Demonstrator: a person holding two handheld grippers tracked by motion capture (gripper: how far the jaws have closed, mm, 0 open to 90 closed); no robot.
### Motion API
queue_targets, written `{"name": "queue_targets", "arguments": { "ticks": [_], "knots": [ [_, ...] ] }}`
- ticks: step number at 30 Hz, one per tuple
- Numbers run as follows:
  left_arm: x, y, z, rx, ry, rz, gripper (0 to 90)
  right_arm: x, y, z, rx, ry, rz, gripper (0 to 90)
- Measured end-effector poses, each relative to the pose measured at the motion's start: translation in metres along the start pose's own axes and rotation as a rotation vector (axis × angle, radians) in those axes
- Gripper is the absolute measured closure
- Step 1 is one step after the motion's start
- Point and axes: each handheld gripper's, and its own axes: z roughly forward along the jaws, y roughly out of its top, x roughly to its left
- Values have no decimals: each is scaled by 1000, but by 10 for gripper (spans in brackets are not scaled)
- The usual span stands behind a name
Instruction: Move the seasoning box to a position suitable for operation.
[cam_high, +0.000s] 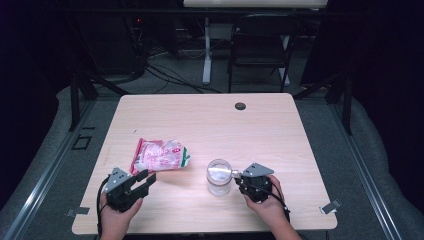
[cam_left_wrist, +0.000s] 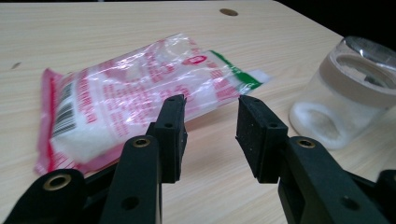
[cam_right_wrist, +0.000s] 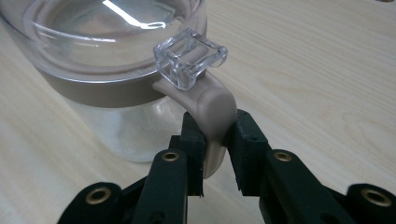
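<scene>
Holding the jar (cam_high: 219, 177) by its latch (cam_right_wrist: 212, 122), my right gripper (cam_high: 239, 178) has its jaws clamped on the beige tab at the jar's side; the jar stands upright on the counter (cam_high: 280, 140), lid down. My left gripper (cam_left_wrist: 211, 135), jaws parted with nothing between them, points at the bag (cam_left_wrist: 135, 100), which lies flat just ahead and to its left, long axis running from barcode end toward the jar. The left gripper is the nearer to the bag.

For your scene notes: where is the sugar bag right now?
High view: the sugar bag lies flat, left of the glass jar, just beyond the open left gripper.
</scene>
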Motion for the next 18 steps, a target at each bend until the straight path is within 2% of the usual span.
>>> {"name": "queue_targets", "arguments": {
  "ticks": [3, 4, 5, 7, 8, 9, 10, 11, 12, 13, 14, 16, 18],
  "knots": [
    [-5, 3, 7, 7, -22, 15, 633, 3, -4, -5, 2, 16, -16, 765],
    [-11, 6, 13, 21, -47, 32, 638, 6, -7, -11, -5, 33, -39, 766],
    [-11, 6, 13, 21, -47, 32, 643, 6, -7, -11, -5, 33, -39, 766],
    [-21, 11, 23, 47, -82, 51, 644, 6, -10, -14, -8, 43, -61, 770],
    [-25, 13, 27, 57, -90, 61, 646, 6, -11, -14, -11, 37, -56, 774],
    [-34, 20, 35, 86, -86, 98, 653, 2, -12, -12, -16, 45, -33, 769],
    [-39, 25, 40, 101, -88, 105, 661, -1, -12, -12, -17, 63, -5, 760],
    [-39, 25, 40, 101, -88, 105, 662, -1, -12, -12, -17, 63, -5, 760],
    [-50, 35, 50, 154, -110, 122, 661, -6, -12, -12, -25, 58, 29, 703],
    [-50, 35, 50, 154, -110, 122, 658, -8, -13, -13, -29, 51, 46, 681],
    [-61, 44, 59, 177, -132, 135, 650, -9, -14, -15, -32, 54, 55, 667],
    [-71, 50, 68, 176, -127, 142, 613, -10, -15, -23, -32, 48, 62, 640],
    [-78, 55, 72, 161, -128, 166, 604, -9, -15, -32, -35, 38, 70, 641]
  ]
}}
